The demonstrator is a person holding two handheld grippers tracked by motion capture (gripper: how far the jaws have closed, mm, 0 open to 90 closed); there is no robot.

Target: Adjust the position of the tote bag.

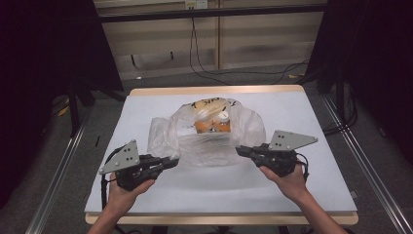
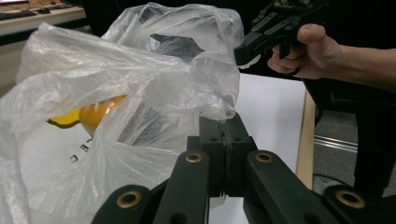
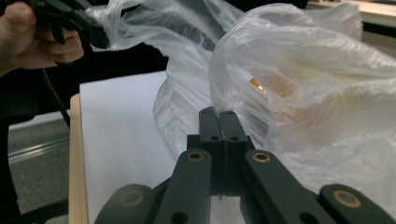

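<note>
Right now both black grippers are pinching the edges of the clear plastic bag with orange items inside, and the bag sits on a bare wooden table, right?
Nearly. The high view shows the clear plastic bag on a white mat covering the table, not bare wood. Both the left gripper and right gripper do pinch its edges.

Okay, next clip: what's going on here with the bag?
A person holds a gripper in each hand and has both clamped on a clear plastic bag in the middle of the table. The left gripper pinches the bag's film at one side, the right gripper pinches the opposite side, and both sets of jaws are shut on the plastic. The film is stretched between them. Inside the bag lie orange items and something with a white cap.
</note>
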